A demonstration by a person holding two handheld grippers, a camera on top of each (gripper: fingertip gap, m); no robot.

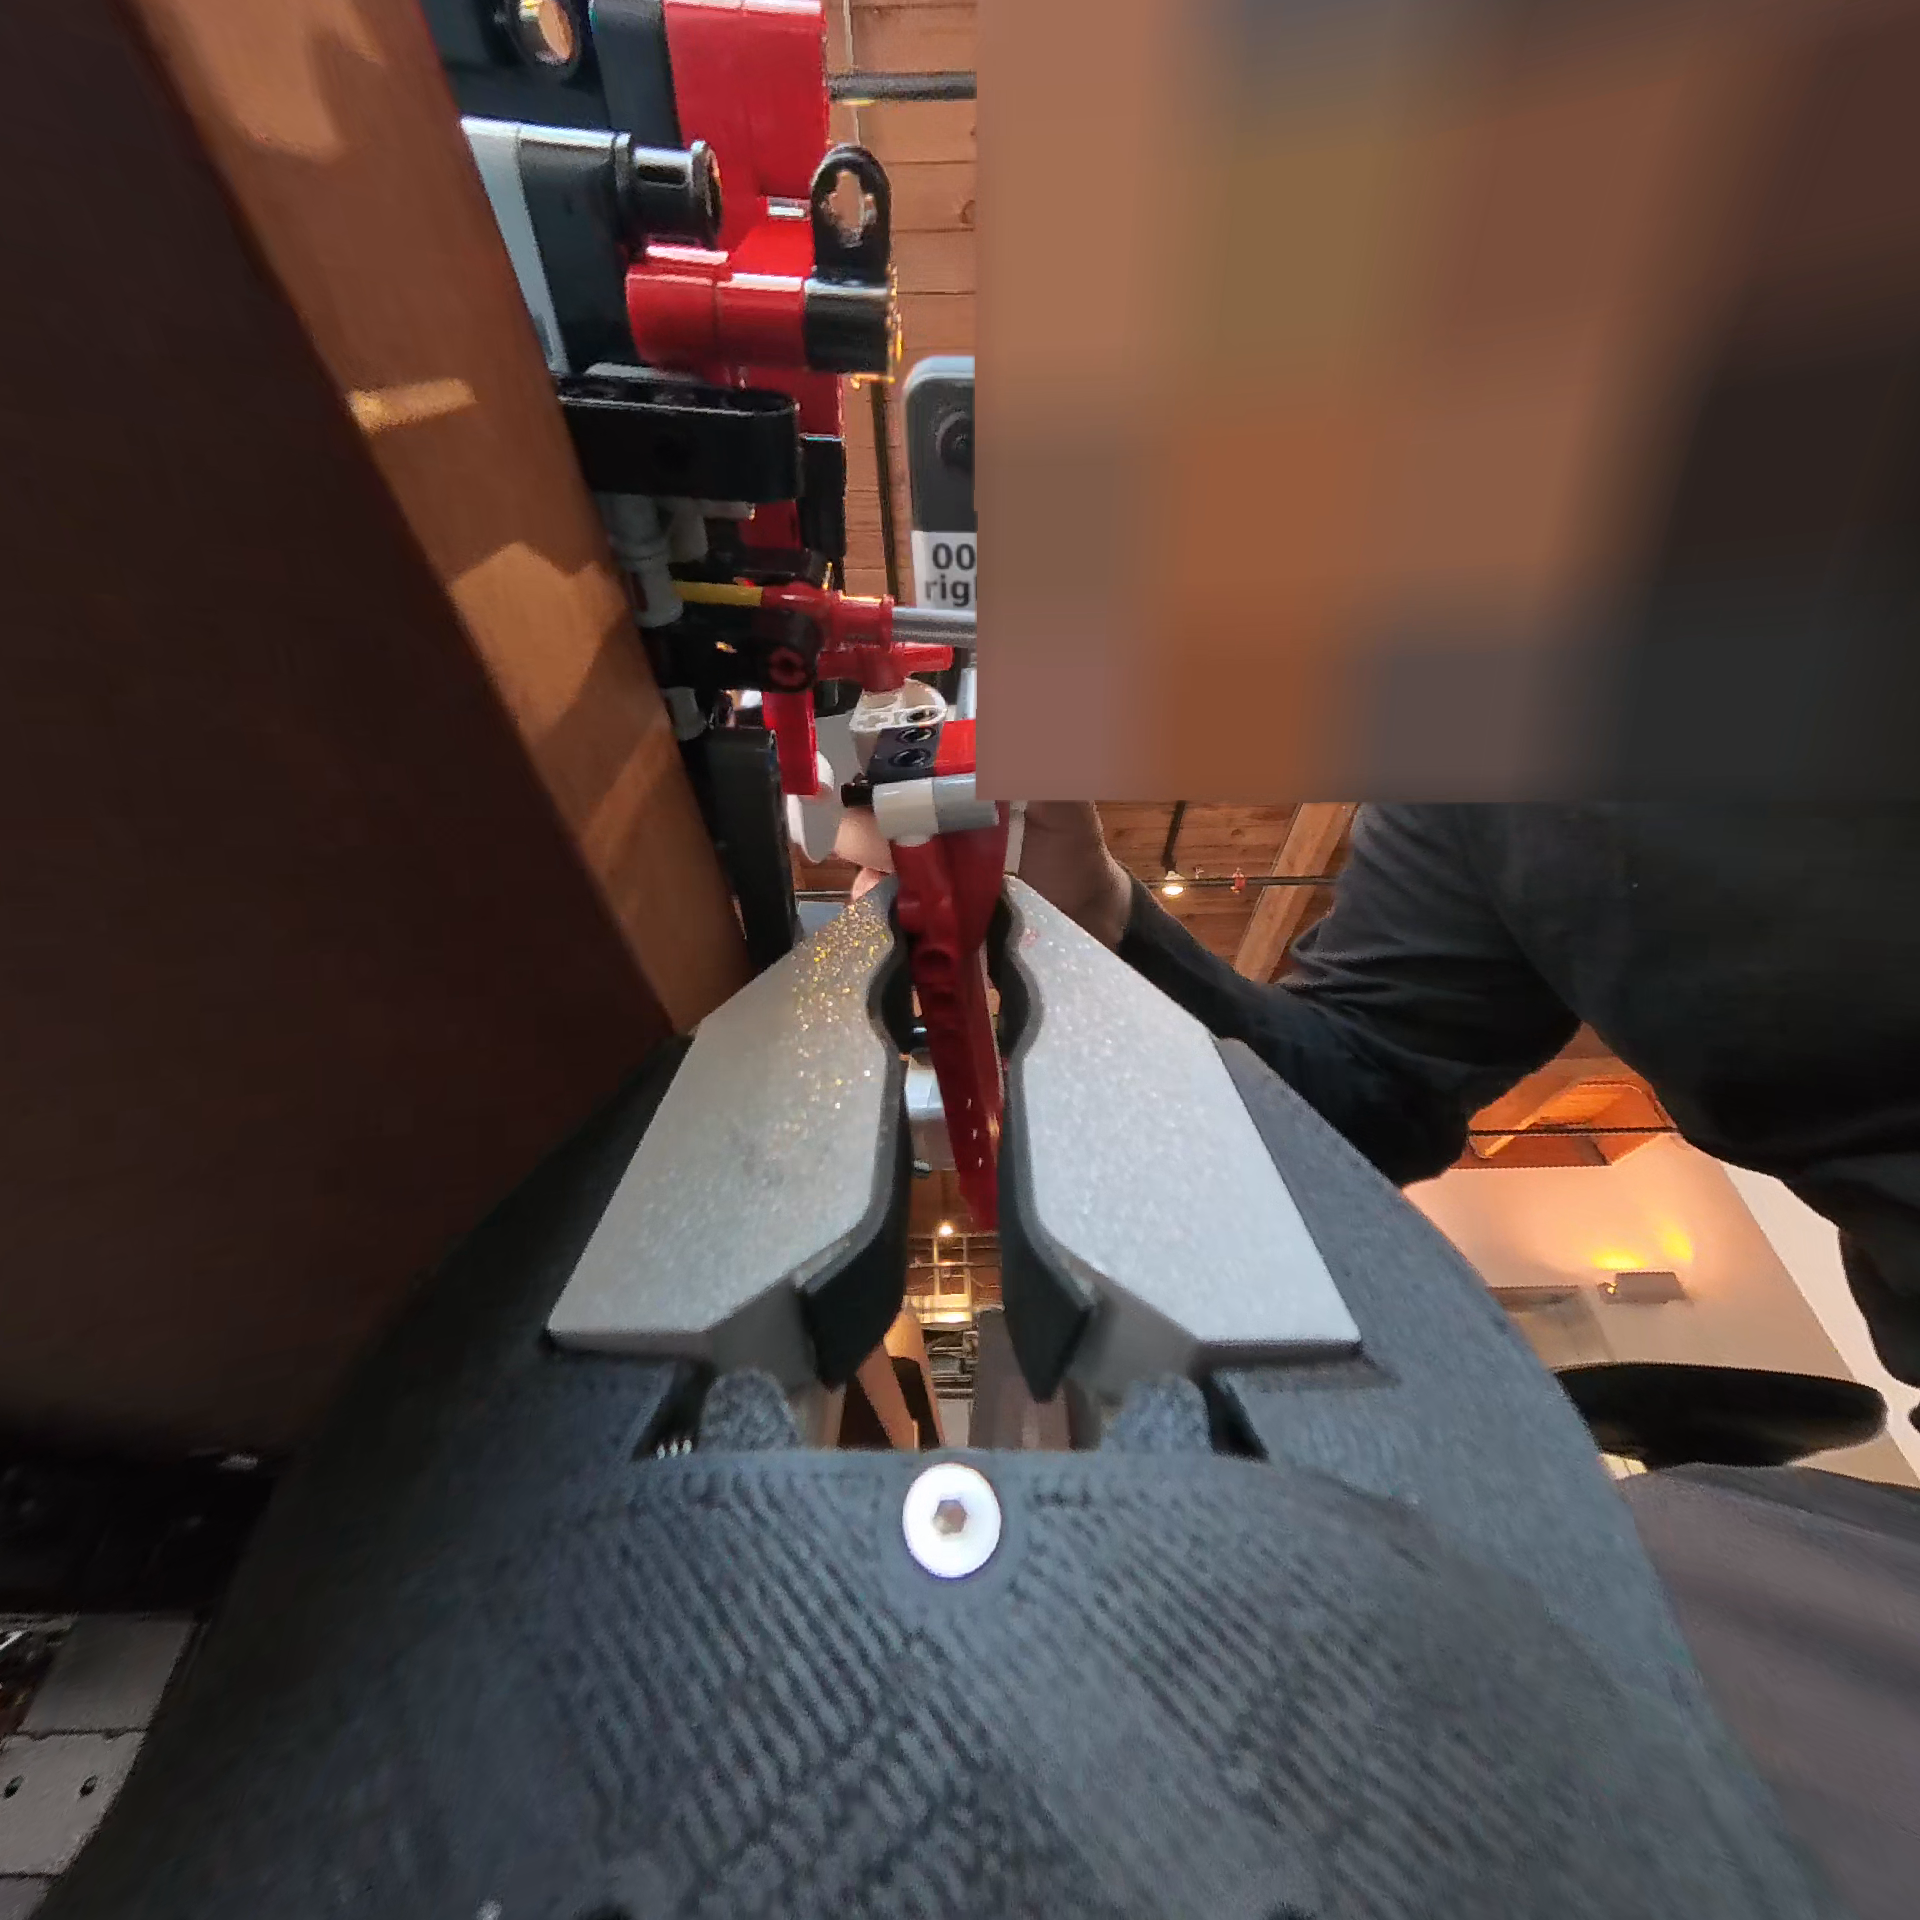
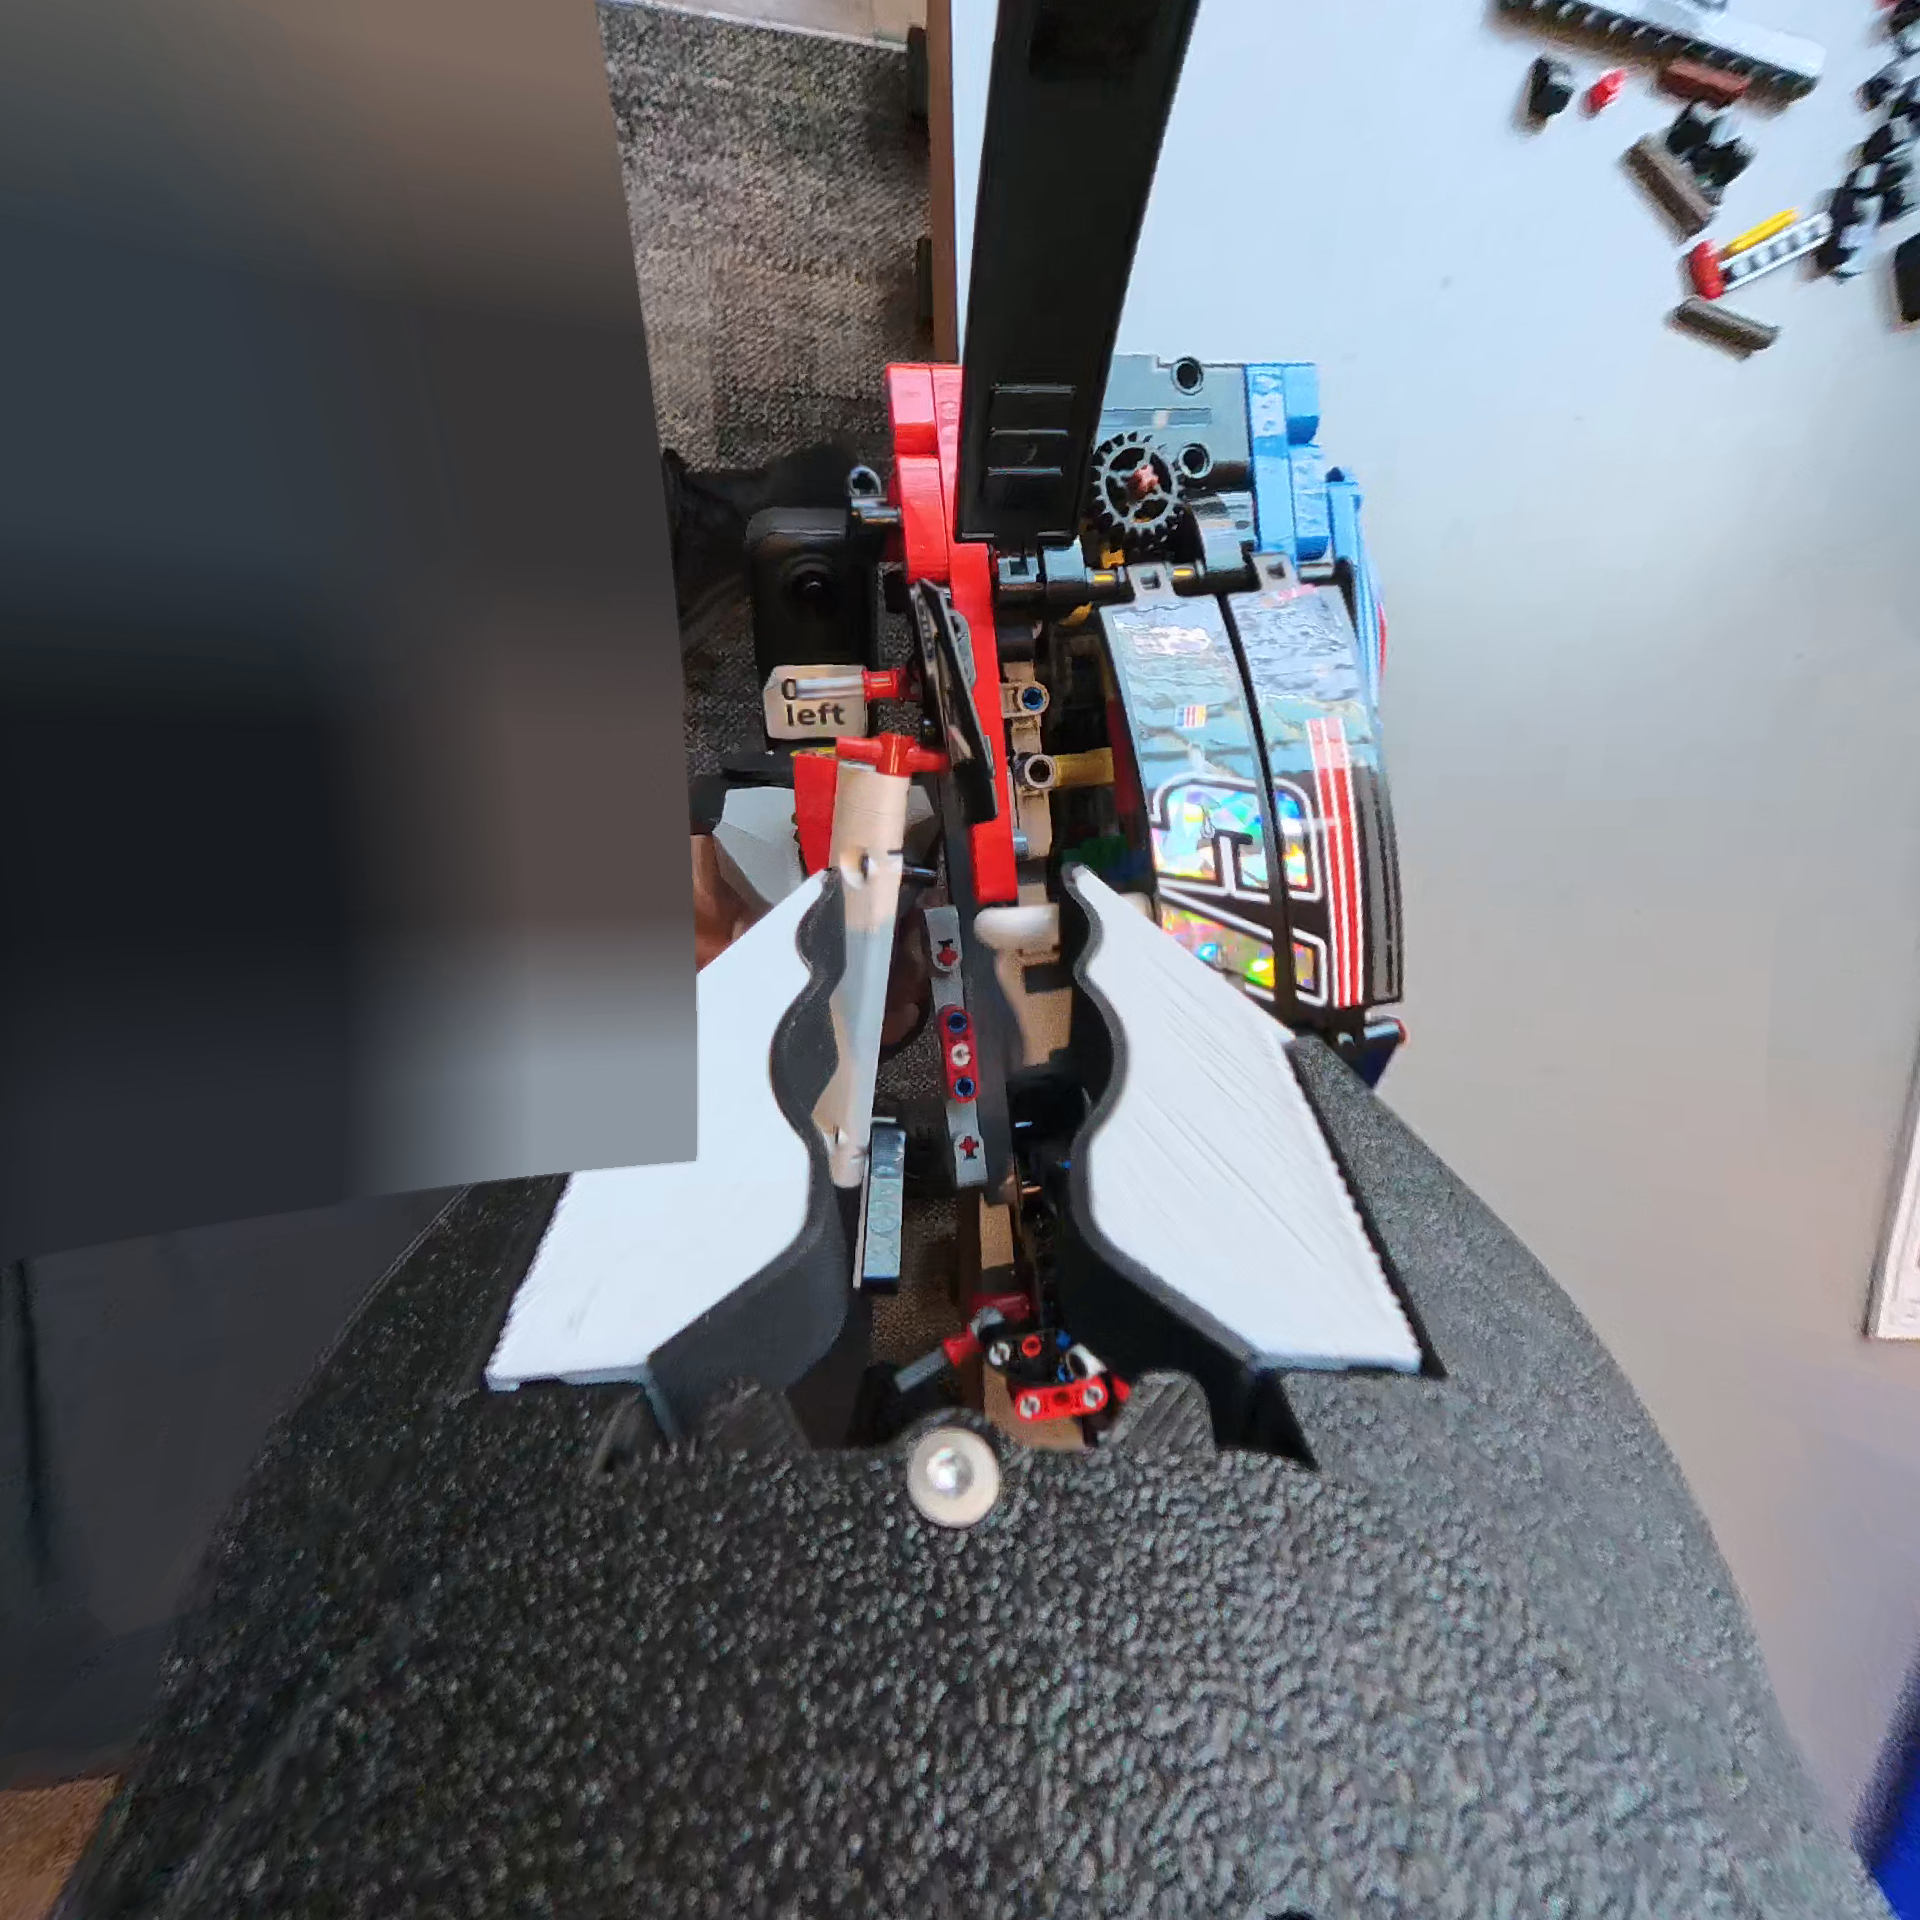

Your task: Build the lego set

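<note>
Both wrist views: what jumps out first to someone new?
In the left wrist view, the left gripper is pinching a long red perforated lego beam between its grey fingers. In the right wrist view, the open right gripper straddles the red, black and blue lego car model, whose shiny holographic side panels catch the light.

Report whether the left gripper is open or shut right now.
Shut. In the left wrist view the left gripper has both fingers pressed against a red lego beam clamped between them, with no gap either side.
</note>
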